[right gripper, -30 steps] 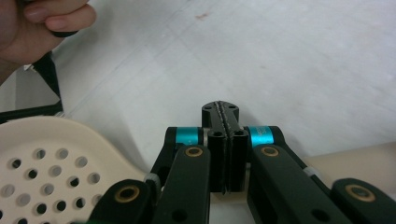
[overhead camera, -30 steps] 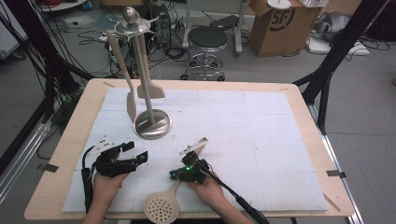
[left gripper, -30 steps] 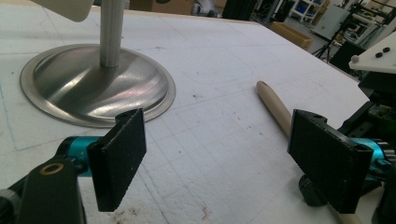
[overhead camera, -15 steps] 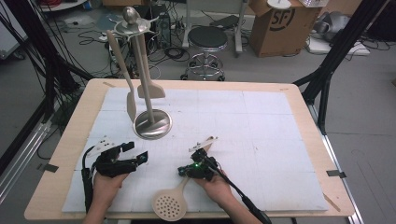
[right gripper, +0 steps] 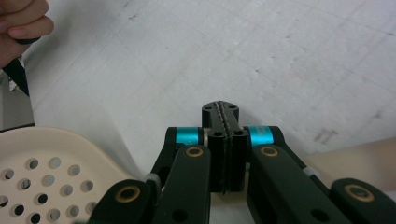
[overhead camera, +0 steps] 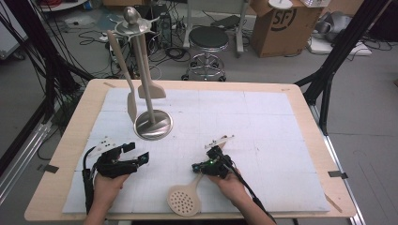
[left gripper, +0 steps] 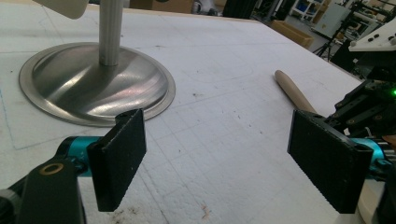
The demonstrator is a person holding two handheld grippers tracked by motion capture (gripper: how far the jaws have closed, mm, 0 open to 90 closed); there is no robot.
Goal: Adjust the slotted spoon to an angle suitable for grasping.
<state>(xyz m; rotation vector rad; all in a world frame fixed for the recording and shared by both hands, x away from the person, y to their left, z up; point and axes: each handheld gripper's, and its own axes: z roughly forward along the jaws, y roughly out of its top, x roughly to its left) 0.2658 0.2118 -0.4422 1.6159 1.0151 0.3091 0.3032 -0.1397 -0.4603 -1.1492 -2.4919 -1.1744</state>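
The cream plastic skimmer with a round perforated head lies flat at the near edge of the white gridded foam mat, its head nearest you and its handle running up and to the right toward your right hand-held gripper. That hand-held gripper sits right over the handle, and in the right gripper view its jaws are pressed together with the pads meeting; whether the handle is caught under them you cannot tell from these views. The perforated head shows just left of those jaws there.

Your left hand-held gripper rests on the mat to the left of the skimmer, well apart from it, with its jaws spread wide and nothing between the pads. In the left gripper view, the skimmer's rounded handle tip lies on the mat beyond the right-hand jaw.

Farther off on the left stands the brushed steel utensil stand with a round domed base. Its base is near your left hand-held gripper, with open mat between them. Two cream spatulas hang from its top: a narrow one on the left and a wider one beside the pole.

The mat covers most of the pale wooden tabletop. Beyond the far edge you have a black round stool and a brown cardboard box on the floor.
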